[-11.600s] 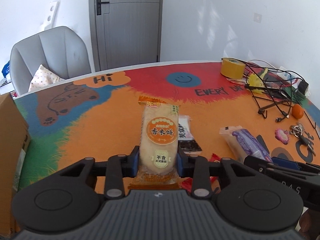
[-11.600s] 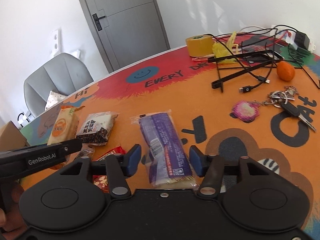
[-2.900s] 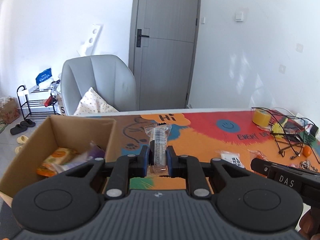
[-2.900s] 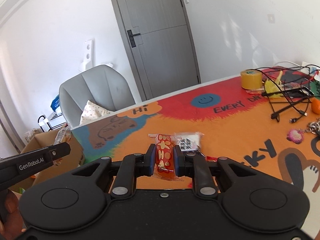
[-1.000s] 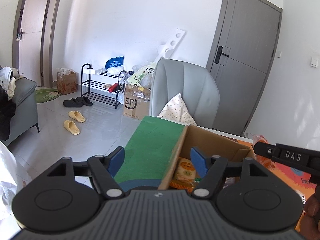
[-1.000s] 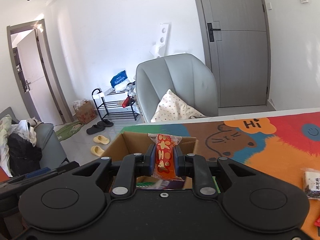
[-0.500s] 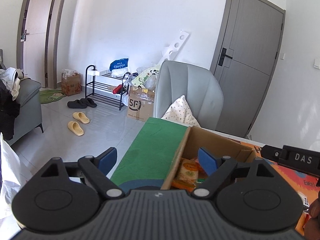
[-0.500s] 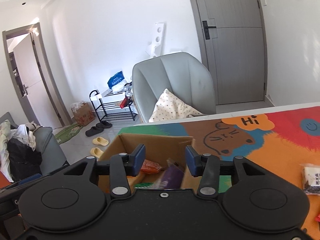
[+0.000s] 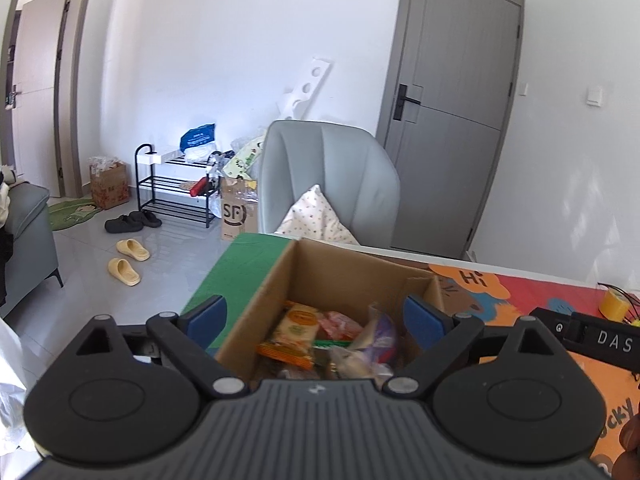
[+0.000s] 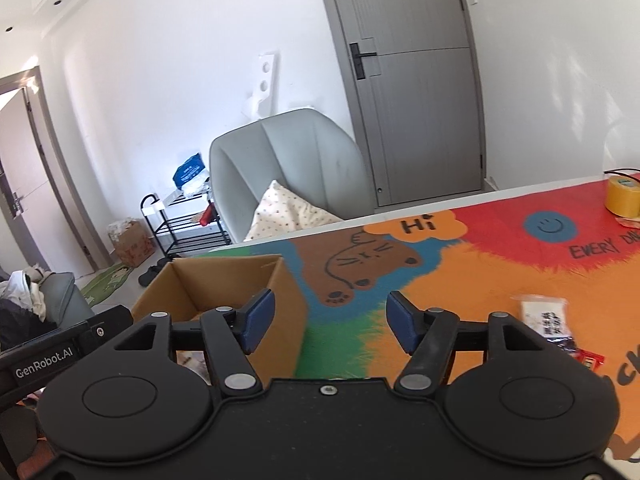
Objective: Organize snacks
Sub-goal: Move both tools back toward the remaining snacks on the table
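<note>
A: Where do the snacks [image 9: 320,332] lie?
B: Inside the cardboard box [image 9: 340,272], at 12 o'clock of the left gripper [image 9: 316,316].
A: And the jaws?
B: Both have just been opening; left and right gripper [image 10: 326,322] stand released, nothing between them.

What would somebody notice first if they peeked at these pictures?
Probably the bright cartoon tablecloth with its brown cat and "Hi" cloud. Next, the cardboard box at the table's end, with snack packets piled inside. Behind it stands a grey chair holding a spotted pillow.
</note>
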Demonstrator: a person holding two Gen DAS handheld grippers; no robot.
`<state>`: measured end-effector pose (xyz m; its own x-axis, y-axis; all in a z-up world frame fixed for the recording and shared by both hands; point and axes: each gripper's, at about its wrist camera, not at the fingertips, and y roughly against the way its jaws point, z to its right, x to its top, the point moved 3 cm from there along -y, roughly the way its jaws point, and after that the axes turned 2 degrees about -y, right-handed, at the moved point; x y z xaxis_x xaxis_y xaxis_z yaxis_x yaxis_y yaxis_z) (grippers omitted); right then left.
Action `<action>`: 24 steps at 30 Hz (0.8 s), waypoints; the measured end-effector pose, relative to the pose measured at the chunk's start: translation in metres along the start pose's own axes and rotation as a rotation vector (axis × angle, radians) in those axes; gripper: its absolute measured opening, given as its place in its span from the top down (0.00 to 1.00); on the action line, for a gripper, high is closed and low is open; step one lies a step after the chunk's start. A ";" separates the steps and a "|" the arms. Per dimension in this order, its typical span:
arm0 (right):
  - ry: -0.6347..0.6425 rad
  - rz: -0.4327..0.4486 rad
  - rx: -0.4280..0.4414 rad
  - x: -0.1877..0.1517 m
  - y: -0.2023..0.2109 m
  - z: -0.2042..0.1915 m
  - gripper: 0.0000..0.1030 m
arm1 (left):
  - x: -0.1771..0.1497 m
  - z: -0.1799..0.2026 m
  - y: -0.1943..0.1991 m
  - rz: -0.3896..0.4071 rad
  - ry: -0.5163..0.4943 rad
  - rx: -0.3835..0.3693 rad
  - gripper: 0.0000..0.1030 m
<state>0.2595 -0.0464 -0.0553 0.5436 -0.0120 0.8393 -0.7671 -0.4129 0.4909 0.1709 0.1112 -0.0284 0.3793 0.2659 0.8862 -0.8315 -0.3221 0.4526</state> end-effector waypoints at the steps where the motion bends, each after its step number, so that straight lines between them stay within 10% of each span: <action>1: -0.004 0.003 -0.006 -0.001 0.002 0.004 0.36 | -0.001 0.004 0.001 -0.001 -0.007 -0.006 0.08; 24: -0.113 0.025 -0.185 -0.017 0.045 0.103 0.22 | -0.026 0.098 0.001 -0.042 -0.120 -0.154 0.08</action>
<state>0.2512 -0.1584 -0.0718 0.5504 -0.1263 0.8253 -0.8246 -0.2368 0.5138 0.1998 0.0149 -0.0408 0.4526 0.1629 0.8767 -0.8630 -0.1675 0.4766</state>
